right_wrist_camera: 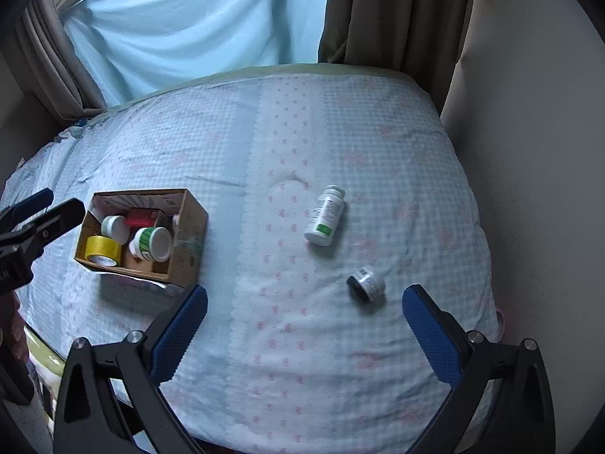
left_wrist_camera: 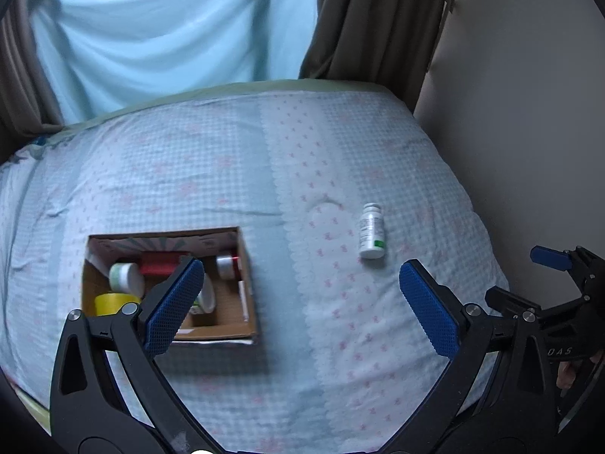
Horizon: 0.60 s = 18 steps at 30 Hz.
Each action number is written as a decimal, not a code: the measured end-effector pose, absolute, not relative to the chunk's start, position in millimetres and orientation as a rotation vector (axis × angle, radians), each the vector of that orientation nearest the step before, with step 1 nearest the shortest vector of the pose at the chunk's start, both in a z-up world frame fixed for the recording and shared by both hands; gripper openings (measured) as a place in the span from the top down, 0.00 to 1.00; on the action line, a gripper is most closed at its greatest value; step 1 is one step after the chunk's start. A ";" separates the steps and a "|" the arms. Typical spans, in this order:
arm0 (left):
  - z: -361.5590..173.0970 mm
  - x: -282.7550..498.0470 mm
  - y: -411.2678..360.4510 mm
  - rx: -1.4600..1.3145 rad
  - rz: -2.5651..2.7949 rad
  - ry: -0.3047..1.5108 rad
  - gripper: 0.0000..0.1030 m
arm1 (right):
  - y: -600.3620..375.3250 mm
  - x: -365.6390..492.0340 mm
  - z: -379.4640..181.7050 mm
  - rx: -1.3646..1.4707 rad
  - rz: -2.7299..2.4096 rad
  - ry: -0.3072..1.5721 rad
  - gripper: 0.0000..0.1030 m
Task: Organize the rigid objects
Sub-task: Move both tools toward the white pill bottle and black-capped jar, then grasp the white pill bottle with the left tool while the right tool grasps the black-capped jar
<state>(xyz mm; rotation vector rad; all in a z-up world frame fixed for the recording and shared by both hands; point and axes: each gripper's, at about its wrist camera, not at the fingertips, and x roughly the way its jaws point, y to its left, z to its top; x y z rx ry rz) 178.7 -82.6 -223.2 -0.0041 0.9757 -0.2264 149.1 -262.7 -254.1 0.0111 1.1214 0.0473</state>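
Observation:
An open cardboard box [left_wrist_camera: 247, 283] [right_wrist_camera: 191, 234] sits on the bed at the left, holding a yellow tape roll [right_wrist_camera: 102, 251], a red can [left_wrist_camera: 159, 263], white jars [right_wrist_camera: 151, 244] and other items. A white pill bottle [left_wrist_camera: 371, 231] [right_wrist_camera: 326, 216] lies on its side to the right of the box. A small black-and-white jar [right_wrist_camera: 366, 284] lies nearer, seen only in the right wrist view. My left gripper [left_wrist_camera: 298, 295] is open and empty above the box's right side. My right gripper [right_wrist_camera: 304, 319] is open and empty, just short of the small jar.
The bed has a light blue checked cover [right_wrist_camera: 340, 132] with pink bows. Its far edge meets a blue sheet [left_wrist_camera: 170, 30] and brown curtains [right_wrist_camera: 397, 11]. A white wall [right_wrist_camera: 529, 151] runs along the bed's right side. The right gripper shows in the left wrist view [left_wrist_camera: 559, 265].

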 end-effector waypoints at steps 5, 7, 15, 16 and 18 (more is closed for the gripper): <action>-247.4 207.2 -151.8 0.041 -0.256 1.024 0.00 | -314.7 156.0 -273.3 0.001 0.051 1.144 0.00; -262.2 222.3 -172.2 0.048 -0.278 1.053 0.00 | -329.2 159.3 -283.0 0.007 0.053 1.148 0.00; -355.4 289.3 -231.7 0.076 -0.331 1.198 0.00 | -363.4 175.5 -354.3 -0.011 0.081 1.176 0.00; -368.0 297.7 -237.6 0.079 -0.333 1.217 0.00 | -366.0 178.1 -366.4 -0.002 0.084 1.191 0.00; -392.8 313.0 -246.6 0.078 -0.347 1.250 0.00 | -370.5 181.8 -386.3 0.016 0.088 1.209 0.00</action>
